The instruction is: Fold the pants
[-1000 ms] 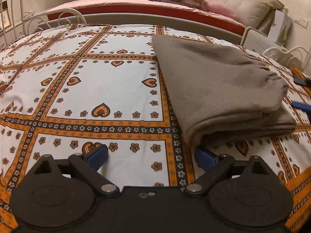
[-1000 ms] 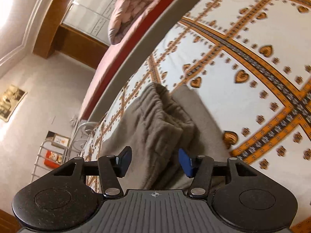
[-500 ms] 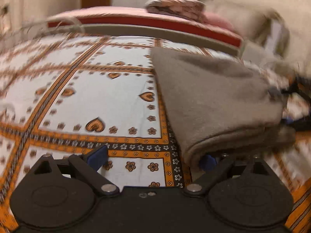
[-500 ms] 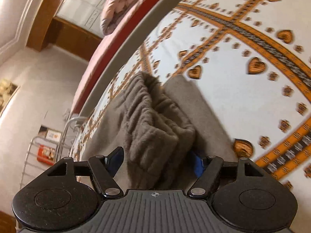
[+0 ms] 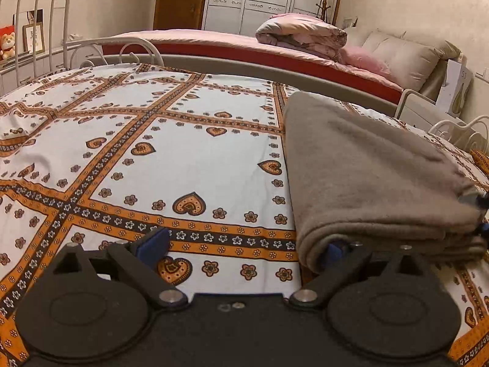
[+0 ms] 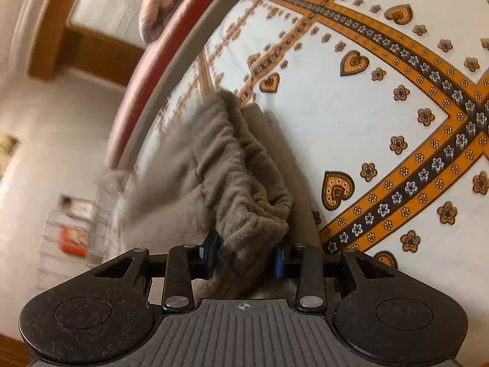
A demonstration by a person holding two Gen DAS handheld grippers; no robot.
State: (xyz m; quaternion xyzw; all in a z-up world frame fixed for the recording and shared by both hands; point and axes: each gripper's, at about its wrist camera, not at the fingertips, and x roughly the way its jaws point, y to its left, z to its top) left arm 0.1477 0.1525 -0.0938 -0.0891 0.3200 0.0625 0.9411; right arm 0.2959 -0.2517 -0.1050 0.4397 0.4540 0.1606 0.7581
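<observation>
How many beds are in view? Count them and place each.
2. The near bed, with the heart-patterned sheet, lies under the pants. The far bed, pink-covered, stands right behind it. Others may be out of view.

The left wrist view sits low and level over the bedspread (image 5: 189, 159), facing the far bed (image 5: 244, 49). The right wrist view is rolled sideways, close against the pants (image 6: 244, 189). Both share pants and bedspread.

white box (image 5: 455, 84) — "SS", faint
</observation>
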